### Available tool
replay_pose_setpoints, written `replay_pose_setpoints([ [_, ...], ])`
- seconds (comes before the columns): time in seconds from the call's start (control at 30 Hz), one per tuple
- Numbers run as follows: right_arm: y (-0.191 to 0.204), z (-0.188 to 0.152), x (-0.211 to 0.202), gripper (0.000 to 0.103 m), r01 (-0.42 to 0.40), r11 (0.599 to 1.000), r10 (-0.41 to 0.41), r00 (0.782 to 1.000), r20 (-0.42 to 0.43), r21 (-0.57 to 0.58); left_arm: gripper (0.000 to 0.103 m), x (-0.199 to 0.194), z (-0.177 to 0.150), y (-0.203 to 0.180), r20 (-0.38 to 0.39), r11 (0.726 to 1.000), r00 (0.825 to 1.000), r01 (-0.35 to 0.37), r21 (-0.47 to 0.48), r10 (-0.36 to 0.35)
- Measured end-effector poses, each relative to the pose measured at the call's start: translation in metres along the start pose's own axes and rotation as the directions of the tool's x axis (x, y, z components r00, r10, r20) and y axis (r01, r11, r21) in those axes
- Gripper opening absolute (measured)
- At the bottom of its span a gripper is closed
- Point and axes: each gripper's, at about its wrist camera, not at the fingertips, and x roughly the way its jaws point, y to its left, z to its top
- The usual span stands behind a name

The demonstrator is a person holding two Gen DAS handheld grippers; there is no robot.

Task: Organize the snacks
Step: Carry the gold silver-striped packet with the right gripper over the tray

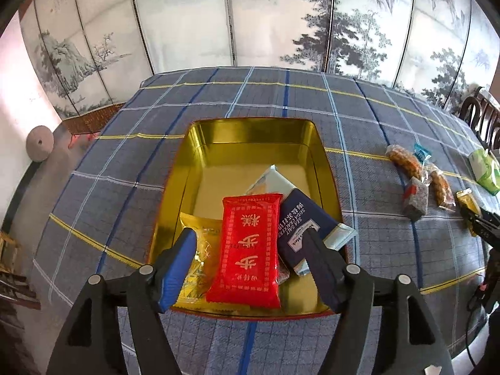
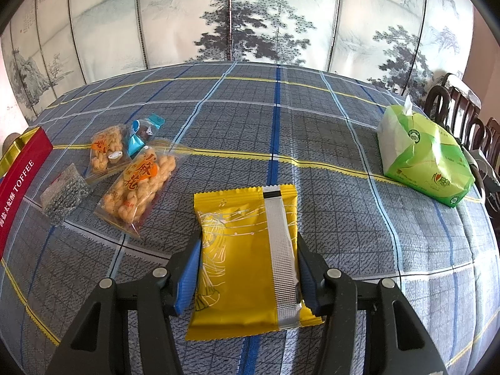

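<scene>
An open gold-lined tin (image 1: 253,128) sits on the checked cloth. In it lie a red packet (image 1: 250,250), a yellow packet (image 1: 203,237), a navy cracker packet (image 1: 300,222) and a silver packet (image 1: 272,178). My left gripper (image 1: 248,234) hangs open just above the tin's near end. The red packet lies between its fingers, and neither pad touches it. My right gripper (image 2: 248,237) is shut on another yellow packet (image 2: 243,250), seam side up, low over the cloth. The tin's red side (image 2: 22,175) shows at far left in the right wrist view.
Loose snacks lie between tin and right gripper: two bags of fried twists (image 2: 140,184), a blue sweet (image 2: 140,134) and a grey speckled packet (image 2: 64,193). A green tissue pack (image 2: 425,159) stands at right, with dark chairs (image 2: 453,103) behind. A painted screen backs the table.
</scene>
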Motion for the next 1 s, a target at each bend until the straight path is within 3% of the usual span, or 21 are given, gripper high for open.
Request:
replay_pose_setpoints([
  [0.27, 0.005, -0.004, -0.006, 0.054, 0.044, 0.998, -0.043, 0.999, -0.007, 0.056, 0.076, -0.013, -0.004, 0.01, 0.027, 0.999, 0.999, -0.017, -0.034, 0.018],
  [0.47, 0.01, 0.004, -0.031, 0.054, 0.047, 0.995, -0.05, 0.998, 0.036, 0.091, 0.079, -0.017, -0.007, 0.021, 0.035, 0.998, 0.999, -0.014, -0.061, 0.016],
  [0.73, 0.061, 0.028, -0.061, 0.054, -0.06, 0.997, 0.057, 0.994, 0.089, 0.038, 0.086, -0.025, -0.014, 0.037, 0.049, 0.995, 0.998, -0.026, -0.093, 0.03],
  [1.0, 0.159, 0.037, -0.074, 0.054, -0.195, 0.974, 0.205, 0.975, 0.089, -0.112, 0.088, -0.031, -0.021, 0.06, 0.05, 0.989, 0.997, -0.059, -0.137, 0.067],
])
